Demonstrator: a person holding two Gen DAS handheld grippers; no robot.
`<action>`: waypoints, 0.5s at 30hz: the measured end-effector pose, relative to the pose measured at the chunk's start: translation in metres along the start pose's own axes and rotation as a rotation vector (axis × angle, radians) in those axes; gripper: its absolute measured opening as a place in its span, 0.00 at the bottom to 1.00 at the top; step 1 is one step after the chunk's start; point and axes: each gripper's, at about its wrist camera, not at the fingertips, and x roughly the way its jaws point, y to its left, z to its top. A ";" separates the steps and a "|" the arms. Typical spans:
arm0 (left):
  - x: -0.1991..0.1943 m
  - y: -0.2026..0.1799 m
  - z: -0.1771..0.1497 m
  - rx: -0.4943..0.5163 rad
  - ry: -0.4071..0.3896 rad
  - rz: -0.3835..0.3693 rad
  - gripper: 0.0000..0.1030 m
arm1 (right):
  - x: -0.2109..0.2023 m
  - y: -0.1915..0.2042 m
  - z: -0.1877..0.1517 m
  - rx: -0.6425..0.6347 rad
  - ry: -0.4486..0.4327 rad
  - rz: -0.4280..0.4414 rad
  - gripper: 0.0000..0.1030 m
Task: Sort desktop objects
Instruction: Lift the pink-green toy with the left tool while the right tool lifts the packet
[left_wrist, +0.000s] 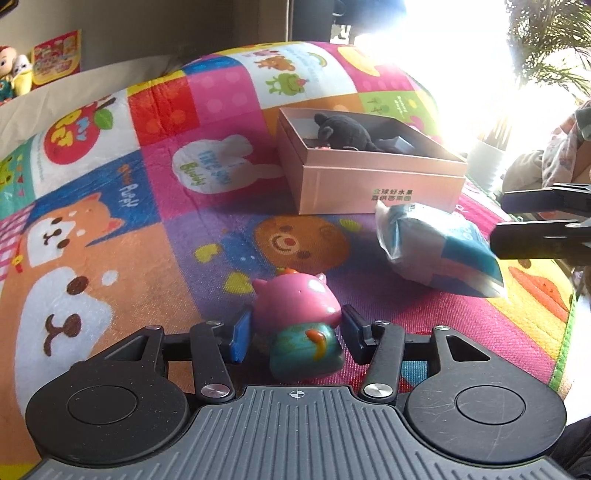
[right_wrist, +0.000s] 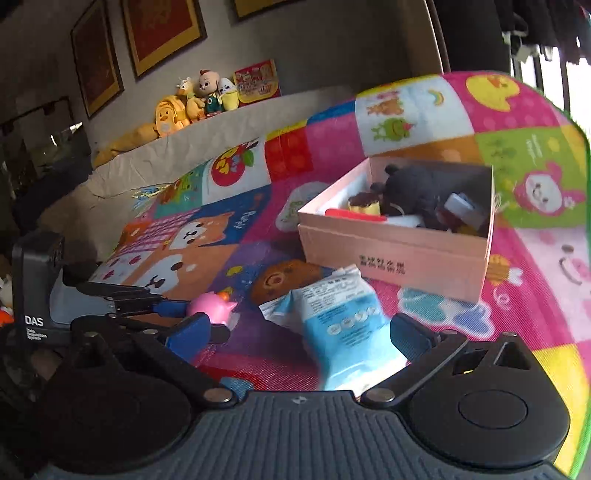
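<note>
On a bright cartoon play mat (left_wrist: 147, 229), the left gripper (left_wrist: 295, 326) straddles a pink pig figurine (left_wrist: 301, 325), the right gripper (right_wrist: 295, 343) a blue-and-white packet (right_wrist: 343, 325) (both jaws open, neither gripping), apparently bound for the pink box (right_wrist: 399, 254) of toys.

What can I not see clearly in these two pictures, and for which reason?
- Window area, left wrist view: washed out by glare.
- Pink box contents: the near wall and the black plush hide what lies under it.
- Blue packet, right wrist view: motion blur makes the print unreadable; its near end is cut off by the right gripper body.
- Pink toy: whether the left gripper fingers touch it is unclear.
</note>
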 end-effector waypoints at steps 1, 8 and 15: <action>0.000 -0.001 0.000 0.002 0.001 -0.003 0.54 | 0.004 0.002 0.001 -0.021 0.005 -0.030 1.00; -0.003 -0.012 -0.002 0.030 0.015 -0.005 0.54 | 0.058 0.000 0.012 -0.123 0.101 -0.085 1.00; -0.020 -0.023 -0.005 0.067 -0.002 -0.011 0.54 | 0.066 0.005 0.009 -0.051 0.191 -0.050 0.64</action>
